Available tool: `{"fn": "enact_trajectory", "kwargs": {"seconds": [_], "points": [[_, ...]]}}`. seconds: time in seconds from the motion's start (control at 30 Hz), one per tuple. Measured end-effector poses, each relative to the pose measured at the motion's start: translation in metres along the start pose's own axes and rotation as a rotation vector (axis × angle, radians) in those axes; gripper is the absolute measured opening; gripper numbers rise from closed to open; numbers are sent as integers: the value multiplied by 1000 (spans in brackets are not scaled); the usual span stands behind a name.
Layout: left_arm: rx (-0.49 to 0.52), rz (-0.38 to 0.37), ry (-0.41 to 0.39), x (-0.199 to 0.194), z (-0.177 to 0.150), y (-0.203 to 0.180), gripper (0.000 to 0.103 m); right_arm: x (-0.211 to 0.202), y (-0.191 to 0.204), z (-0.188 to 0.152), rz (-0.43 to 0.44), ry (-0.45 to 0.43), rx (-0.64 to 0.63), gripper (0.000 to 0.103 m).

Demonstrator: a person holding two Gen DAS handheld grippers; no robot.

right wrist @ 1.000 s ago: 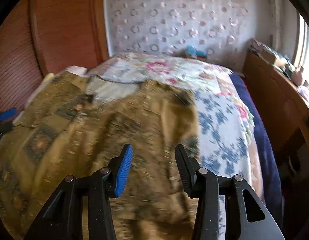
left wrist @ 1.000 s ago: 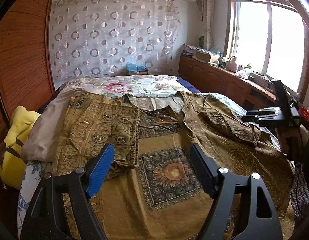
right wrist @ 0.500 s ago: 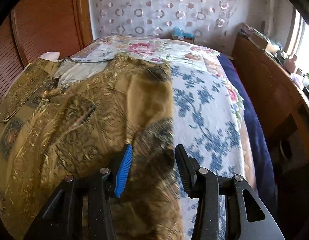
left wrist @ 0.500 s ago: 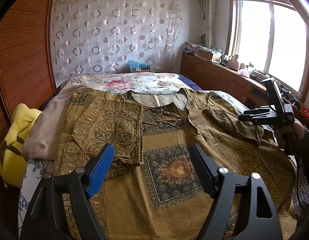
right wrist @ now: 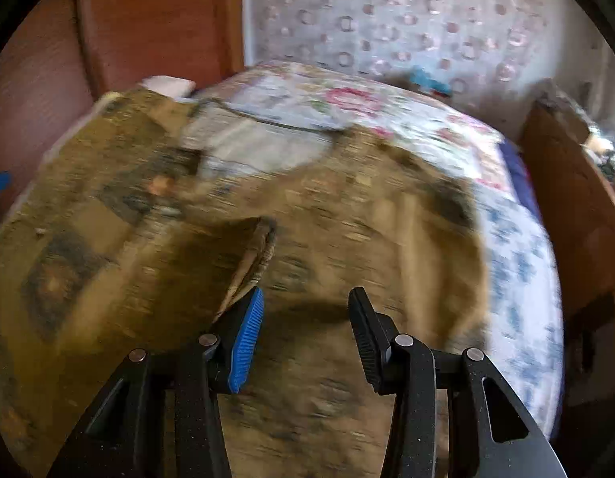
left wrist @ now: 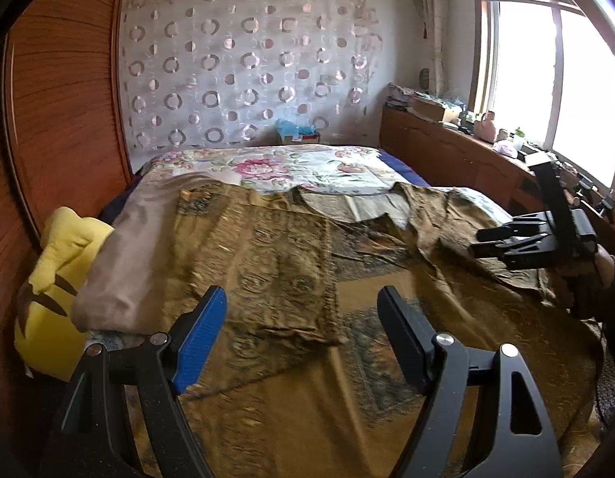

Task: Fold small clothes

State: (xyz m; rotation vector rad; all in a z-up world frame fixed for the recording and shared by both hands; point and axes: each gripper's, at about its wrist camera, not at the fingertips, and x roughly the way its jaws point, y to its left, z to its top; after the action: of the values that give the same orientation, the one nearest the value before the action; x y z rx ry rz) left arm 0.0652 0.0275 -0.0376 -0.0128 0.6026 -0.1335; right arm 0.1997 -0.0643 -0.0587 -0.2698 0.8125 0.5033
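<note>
A gold patterned garment [left wrist: 347, 378] lies spread over the bed, its left sleeve [left wrist: 267, 271] folded inward. My left gripper [left wrist: 303, 306] hovers open above the garment's lower left part, with nothing between its fingers. At the right, a hand holds my right gripper [left wrist: 482, 241] over the garment's right side, fingers pointing left. In the blurred right wrist view, the right gripper [right wrist: 305, 302] stands partly open just above the garment [right wrist: 367, 219]. A raised fold edge [right wrist: 259, 247] sits beside its blue fingertip, and no cloth is pinched.
A yellow cushion [left wrist: 56, 279] and a beige pillow [left wrist: 136, 255] lie at the bed's left edge by the wooden wall panel [left wrist: 60, 119]. The floral bedspread [left wrist: 287, 167] shows beyond the garment. A cluttered wooden cabinet [left wrist: 447, 151] runs along the right under the window.
The right gripper has swung left, from the garment's right edge by the blue-flowered sheet to over its middle, and dropped slightly. The left gripper drifted a little; both openings are unchanged.
</note>
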Motion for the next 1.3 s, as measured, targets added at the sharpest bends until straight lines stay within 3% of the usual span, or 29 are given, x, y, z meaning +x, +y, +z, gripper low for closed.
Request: {"fn": "enact_trajectory", "kwargs": {"seconds": [0.23,0.43,0.6,0.77,0.9,1.3], "points": [[13,46,-16,10,18,21,79,-7,-12,-3,-49,-12,11,46],[-15,86,-25,27,34,53,77,-1,-58,-8,-138,10,87,46],[-26,102,35,51,44,77,61,10,-90,-11,-184,32,152,46],[-22,121,110,75,48,92,56,22,-105,-12,-164,30,217,46],[-42,96,161,94,51,101,47,18,-107,-19,-178,-3,226,47],[-116,64,270,137,64,119,44,8,-109,-27,-180,-7,233,50]]}}
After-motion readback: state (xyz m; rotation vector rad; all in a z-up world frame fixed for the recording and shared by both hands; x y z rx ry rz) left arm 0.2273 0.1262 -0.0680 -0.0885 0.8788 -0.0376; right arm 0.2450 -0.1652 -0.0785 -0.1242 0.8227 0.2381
